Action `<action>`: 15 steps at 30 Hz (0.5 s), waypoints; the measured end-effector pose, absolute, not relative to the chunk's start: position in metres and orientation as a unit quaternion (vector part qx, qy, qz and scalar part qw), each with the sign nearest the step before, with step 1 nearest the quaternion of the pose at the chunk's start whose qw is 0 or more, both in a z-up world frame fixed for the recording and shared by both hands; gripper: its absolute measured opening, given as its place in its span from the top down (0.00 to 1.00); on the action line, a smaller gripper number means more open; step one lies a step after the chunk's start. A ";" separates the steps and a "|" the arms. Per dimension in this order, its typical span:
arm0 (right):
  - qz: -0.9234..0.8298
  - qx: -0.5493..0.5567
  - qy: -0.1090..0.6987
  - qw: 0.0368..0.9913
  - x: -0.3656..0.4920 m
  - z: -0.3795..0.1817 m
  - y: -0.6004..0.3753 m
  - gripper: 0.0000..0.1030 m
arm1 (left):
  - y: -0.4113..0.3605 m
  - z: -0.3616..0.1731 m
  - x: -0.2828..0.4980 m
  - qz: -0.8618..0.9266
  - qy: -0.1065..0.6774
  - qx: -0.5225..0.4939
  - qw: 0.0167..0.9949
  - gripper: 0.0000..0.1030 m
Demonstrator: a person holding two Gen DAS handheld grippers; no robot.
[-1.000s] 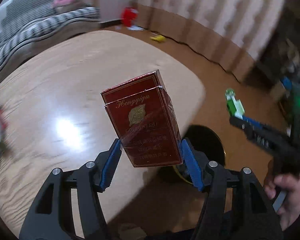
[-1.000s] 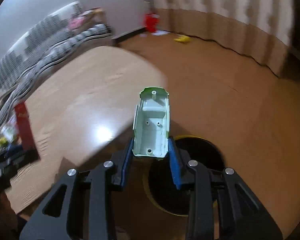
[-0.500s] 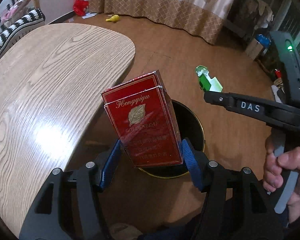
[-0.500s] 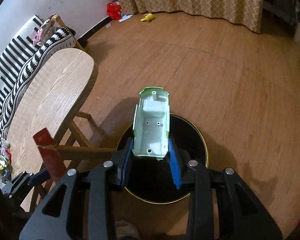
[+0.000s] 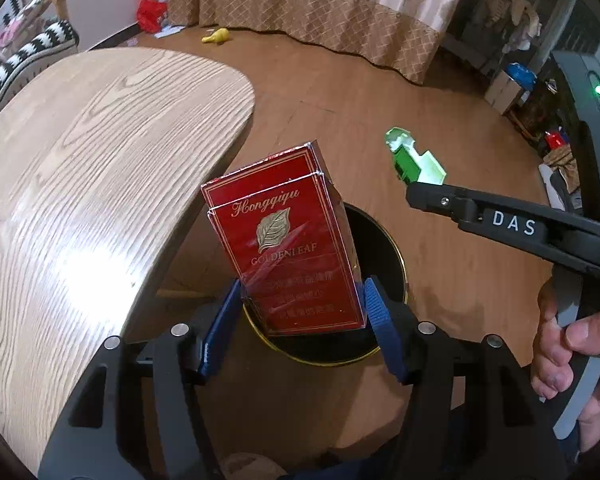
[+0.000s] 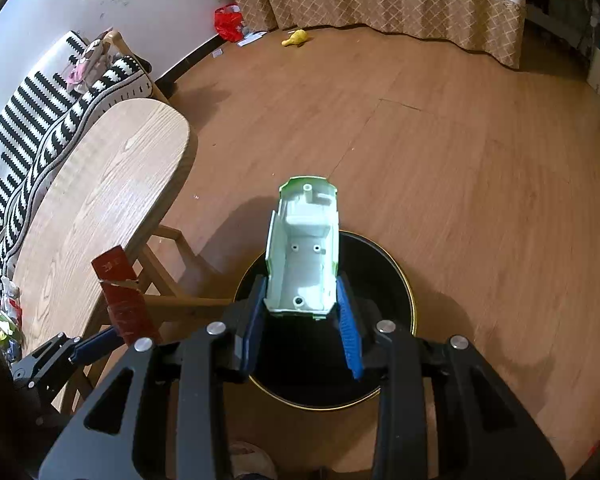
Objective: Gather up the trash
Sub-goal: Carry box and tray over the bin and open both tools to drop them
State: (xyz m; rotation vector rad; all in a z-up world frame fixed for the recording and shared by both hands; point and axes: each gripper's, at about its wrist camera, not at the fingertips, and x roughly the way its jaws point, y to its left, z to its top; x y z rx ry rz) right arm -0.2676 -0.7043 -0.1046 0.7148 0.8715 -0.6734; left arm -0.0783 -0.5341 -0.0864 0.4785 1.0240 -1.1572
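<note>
Two bits of trash held over the bin

The left gripper (image 5: 304,312) has its blue fingers (image 5: 382,332) squeezed on a red cigarette box (image 5: 288,248), which stands up tall just past the round edge of the wooden worktop (image 5: 92,168). The right gripper (image 6: 302,320) pinches a pale green plastic shell (image 6: 304,248), hollow side up. Both things hang over the black bin (image 6: 384,264) with a gold rim, which sits on the brown floor (image 6: 460,140) beside the worktop.
</note>
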 end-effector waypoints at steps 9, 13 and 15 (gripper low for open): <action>-0.323 0.339 0.385 0.795 -0.270 -0.102 -0.705 0.35 | -0.534 -0.080 -0.079 -0.510 0.454 0.212 0.699 0.20; -0.316 0.329 0.385 0.802 -0.260 -0.099 -0.700 0.32 | -0.519 -0.061 -0.077 -0.508 0.442 0.201 0.711 0.11; -0.313 0.317 0.384 0.809 -0.254 -0.094 -0.694 0.29 | -0.504 -0.049 -0.072 -0.503 0.436 0.192 0.721 0.10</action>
